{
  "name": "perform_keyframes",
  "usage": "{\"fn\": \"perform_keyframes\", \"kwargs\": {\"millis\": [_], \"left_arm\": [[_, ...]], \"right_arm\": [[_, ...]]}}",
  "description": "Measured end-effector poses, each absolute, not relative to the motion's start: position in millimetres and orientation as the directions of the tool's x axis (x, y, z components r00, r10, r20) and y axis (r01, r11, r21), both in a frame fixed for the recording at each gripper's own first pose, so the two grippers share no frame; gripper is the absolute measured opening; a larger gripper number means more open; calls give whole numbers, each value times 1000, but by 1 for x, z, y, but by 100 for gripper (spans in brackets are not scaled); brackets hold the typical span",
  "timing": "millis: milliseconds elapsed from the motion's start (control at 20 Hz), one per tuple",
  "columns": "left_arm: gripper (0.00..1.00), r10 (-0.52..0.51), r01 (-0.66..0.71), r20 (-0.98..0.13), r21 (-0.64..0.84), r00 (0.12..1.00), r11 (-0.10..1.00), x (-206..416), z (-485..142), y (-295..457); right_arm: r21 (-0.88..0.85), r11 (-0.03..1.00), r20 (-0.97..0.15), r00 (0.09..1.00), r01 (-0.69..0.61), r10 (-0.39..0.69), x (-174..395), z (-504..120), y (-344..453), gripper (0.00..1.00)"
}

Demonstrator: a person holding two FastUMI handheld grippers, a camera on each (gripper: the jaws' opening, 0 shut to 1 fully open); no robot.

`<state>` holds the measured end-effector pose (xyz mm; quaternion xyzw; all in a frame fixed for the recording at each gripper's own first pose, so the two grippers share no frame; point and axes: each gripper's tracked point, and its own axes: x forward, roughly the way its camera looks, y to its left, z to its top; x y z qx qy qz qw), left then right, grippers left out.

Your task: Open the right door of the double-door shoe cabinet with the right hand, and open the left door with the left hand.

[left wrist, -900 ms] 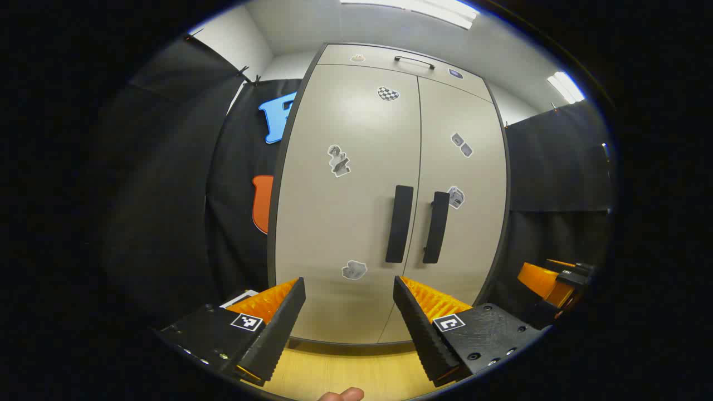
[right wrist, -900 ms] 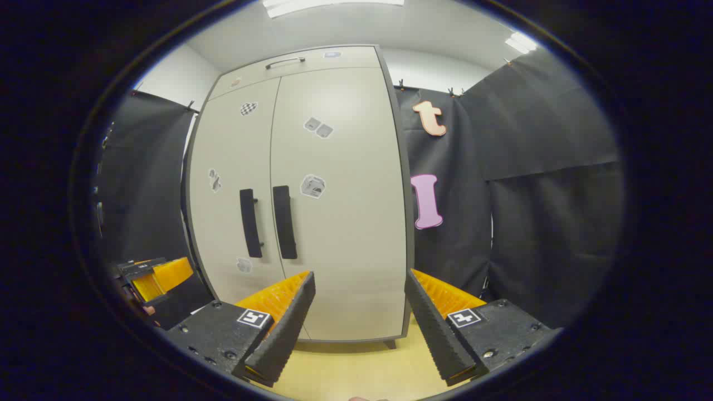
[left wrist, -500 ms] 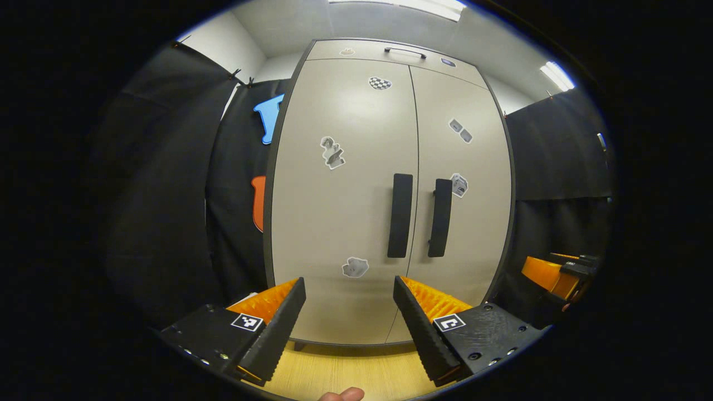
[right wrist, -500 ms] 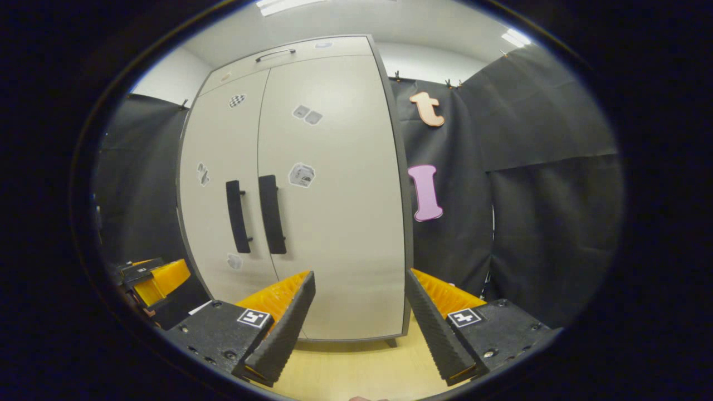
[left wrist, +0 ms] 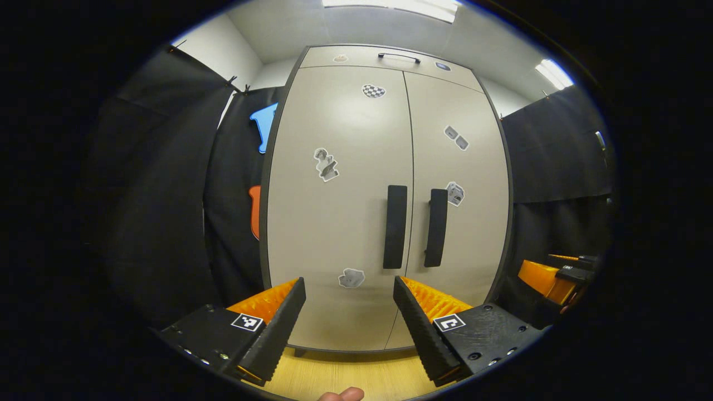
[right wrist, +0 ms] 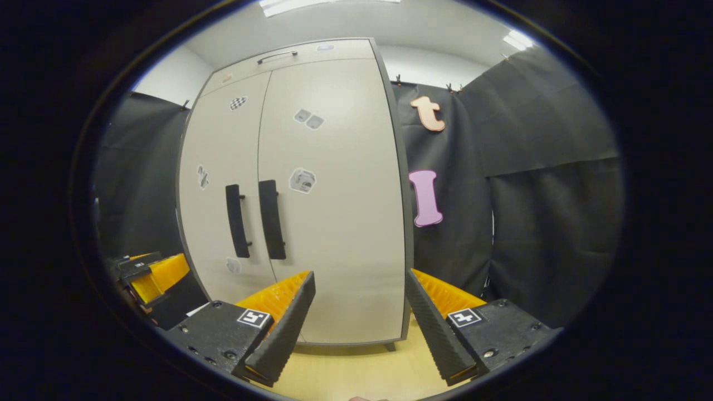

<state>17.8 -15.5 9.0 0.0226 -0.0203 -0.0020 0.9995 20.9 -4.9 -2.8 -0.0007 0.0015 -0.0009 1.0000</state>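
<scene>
a: what's changed in the last second?

b: little. in the left gripper view the shoe cabinet point(left wrist: 340, 223) has drifted slightly in the picture, and the left handle point(left wrist: 395, 226) and right handle point(left wrist: 436, 227) sit a touch lower than half a second ago. both doors are shut as before, so i'd judge this as lining up, with no opening begun.

a: go left to right.

b: the left gripper point(left wrist: 349, 326) has its fingers spread wide, holding nothing, well short of the left door point(left wrist: 334, 234). across the centre seam is the right door point(left wrist: 473, 234). the right gripper point(right wrist: 360, 320) is likewise spread and empty, pointing at the cabinet's lower right corner, with the handles up to its left.

a: materials?

b: smooth matt beige panels in a dark frame, with small grey stickers. the handles are long dark upright bars, standing just either side of the seam. the fingers' inner faces are ridged. the cabinet stands on short feet on a pale wood-grain floor point(left wrist: 345, 376).
</scene>
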Motion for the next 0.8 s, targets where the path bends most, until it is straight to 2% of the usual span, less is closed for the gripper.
{"fn": "perform_keyframes", "kwargs": {"millis": [450, 800], "left_arm": [[95, -7, 3, 57, 62, 998, 998, 5, 15, -11], [95, -29, 27, 35, 60, 999, 998, -17, 4, -9]], "right_arm": [[-33, 999, 22, 999, -41, 42, 23, 16, 31, 98], [-44, 997, 40, 997, -70, 72, 71, 38, 69, 100]]}}
